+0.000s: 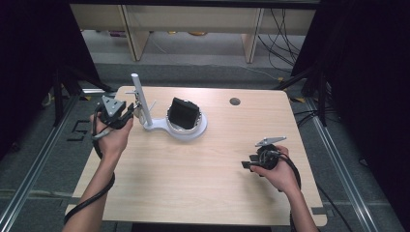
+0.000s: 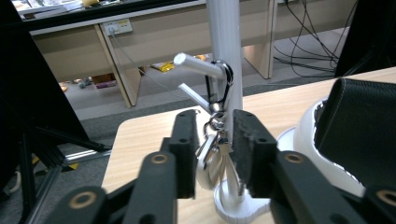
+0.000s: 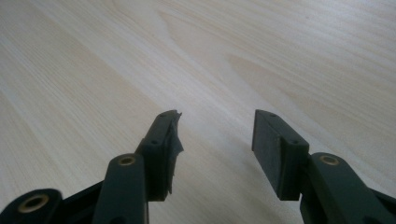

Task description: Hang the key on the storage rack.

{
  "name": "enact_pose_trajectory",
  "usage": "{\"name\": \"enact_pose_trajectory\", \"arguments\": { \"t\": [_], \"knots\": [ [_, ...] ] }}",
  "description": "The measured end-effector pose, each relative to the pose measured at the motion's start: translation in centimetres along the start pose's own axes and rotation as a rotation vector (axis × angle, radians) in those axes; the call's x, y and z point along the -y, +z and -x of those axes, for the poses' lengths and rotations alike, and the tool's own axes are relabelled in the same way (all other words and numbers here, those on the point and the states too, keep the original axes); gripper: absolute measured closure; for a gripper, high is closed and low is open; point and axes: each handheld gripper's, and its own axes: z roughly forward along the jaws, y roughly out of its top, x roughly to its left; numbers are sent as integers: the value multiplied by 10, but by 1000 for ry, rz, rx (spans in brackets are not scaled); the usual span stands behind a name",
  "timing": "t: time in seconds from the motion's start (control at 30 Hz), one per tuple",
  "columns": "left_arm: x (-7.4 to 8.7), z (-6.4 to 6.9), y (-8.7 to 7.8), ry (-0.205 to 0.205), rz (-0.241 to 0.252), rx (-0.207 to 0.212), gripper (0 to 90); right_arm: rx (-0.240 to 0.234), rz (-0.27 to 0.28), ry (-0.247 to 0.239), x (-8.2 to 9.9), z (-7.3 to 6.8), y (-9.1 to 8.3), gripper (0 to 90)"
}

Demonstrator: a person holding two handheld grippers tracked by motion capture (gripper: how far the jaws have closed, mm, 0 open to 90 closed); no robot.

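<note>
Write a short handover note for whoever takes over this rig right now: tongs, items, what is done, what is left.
Left tongs: open, pads either side of the metal keyring hanging from a peg of the white stand, not pressing it.
Right tongs: open, nothing between them, above bare table.
Black pouch sits in the stand's round dish.
Done: keyring hangs on the peg.
Left: probably only backing the left tongs away.

the left gripper point(image 2: 214, 154) points at a white stand point(image 2: 225, 56) on the wooden table point(image 2: 140, 140); its two black jaws stand apart, with a metal key ring point(image 2: 211, 148) hanging between them; the pads do not clearly press on it; the ring hangs by a clip from a white peg point(image 2: 196, 64) on the stand's upright post; a black pouch point(image 2: 362, 130) sits in the stand's round white dish point(image 2: 306, 135) at the right.
</note>
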Motion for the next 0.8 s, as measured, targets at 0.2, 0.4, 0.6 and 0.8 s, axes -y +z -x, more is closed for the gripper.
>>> {"name": "enact_pose_trajectory", "arguments": {
  "t": [0.2,0.4,0.6,0.8],
  "knots": [
    [17,-10,-17,-29,23,29,556,9,31,-25,0,3,0,515],
    [39,-18,-33,-36,25,58,493,21,39,-28,-1,1,0,513],
    [70,-20,-48,-66,16,67,473,25,41,-29,0,2,1,511],
    [101,-18,-58,-75,14,74,462,13,58,-24,0,0,3,509]
  ]
}}
